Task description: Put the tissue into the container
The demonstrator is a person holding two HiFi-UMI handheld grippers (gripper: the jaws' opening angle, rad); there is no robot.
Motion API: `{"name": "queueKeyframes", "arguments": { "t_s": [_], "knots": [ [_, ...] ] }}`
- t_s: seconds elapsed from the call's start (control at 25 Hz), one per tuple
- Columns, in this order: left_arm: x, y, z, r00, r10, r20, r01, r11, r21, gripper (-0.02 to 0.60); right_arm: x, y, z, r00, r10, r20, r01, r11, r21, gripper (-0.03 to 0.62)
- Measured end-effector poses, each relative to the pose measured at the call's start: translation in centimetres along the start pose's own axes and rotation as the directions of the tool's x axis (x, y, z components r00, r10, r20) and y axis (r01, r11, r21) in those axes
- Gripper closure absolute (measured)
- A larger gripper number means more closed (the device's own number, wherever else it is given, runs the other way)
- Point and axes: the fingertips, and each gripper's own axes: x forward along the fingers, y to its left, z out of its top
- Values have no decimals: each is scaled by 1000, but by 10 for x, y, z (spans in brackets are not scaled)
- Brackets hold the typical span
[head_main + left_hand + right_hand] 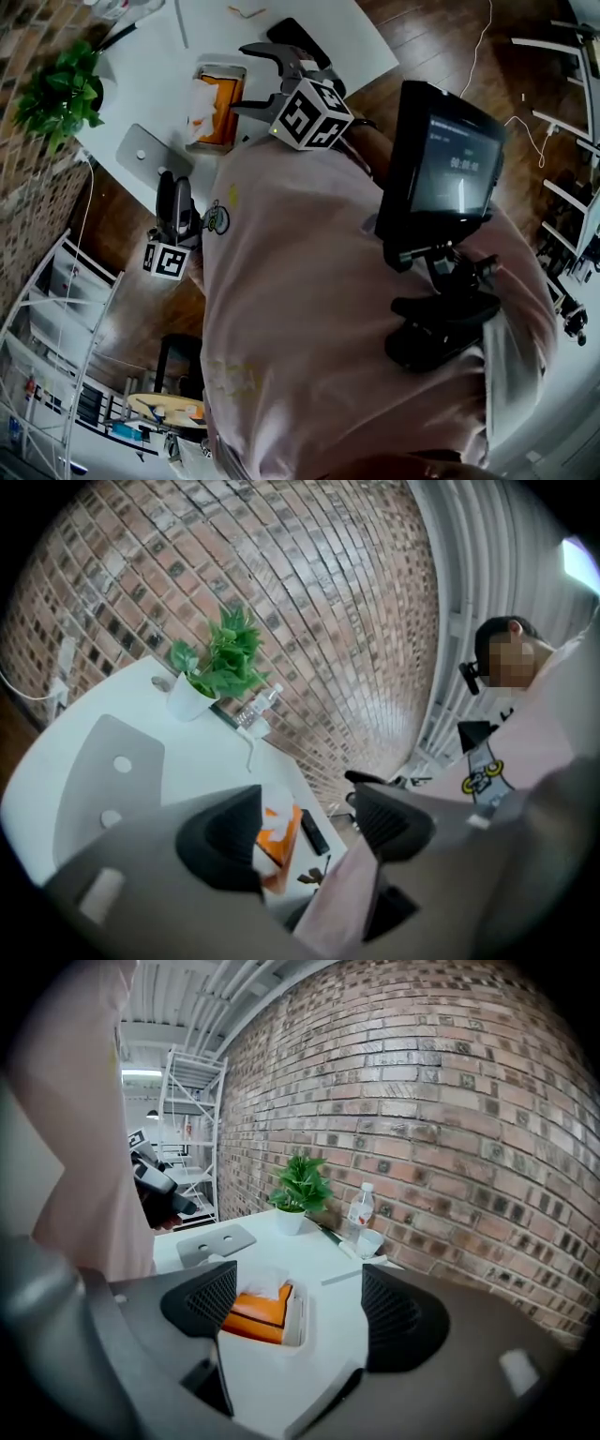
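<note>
**Pink shirt nearest; both grippers released, empty**

Pink shirt [309, 309] and mounted screen [450, 164] closest in. Beyond, right gripper [251, 80] over white table [309, 37], jaws spread, nothing between. Tissue [200, 101] bunched atop orange container [217, 117], just left of those jaws, untouched. Left gripper [173, 202] low beside table's near edge, jaws parted, empty, apart from tissue. Potted plant [61, 94] far left.

Garment: pale pink shirt [309, 309], loose, with a faint yellowish print low on the front. A small cartoon figure print [217, 218] sits at the shirt's left edge.

Left gripper [174, 187], beside the shirt's left edge: dark grey body. Its left marker cube [168, 260] has black-and-white squares.

Right gripper [246, 80], above the shirt: grey jaws and black ribbed pads [403, 1316]. Its right marker cube [312, 114] has the same pattern.
</note>
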Motion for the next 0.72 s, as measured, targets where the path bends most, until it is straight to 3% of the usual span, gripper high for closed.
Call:
{"name": "queueKeyframes", "arguments": {
  "t_s": [0.2,0.72],
  "knots": [
    [3,-3,-6,1000,0,-24,0,1000,8,291,2,2,3,1000,15,-3,-15,1000,-3,187],
    [-20,-1,1,995,52,86,-51,999,-11,304,8,11,1,998,65,-11,-65,997,-32,217]
  ]
}}
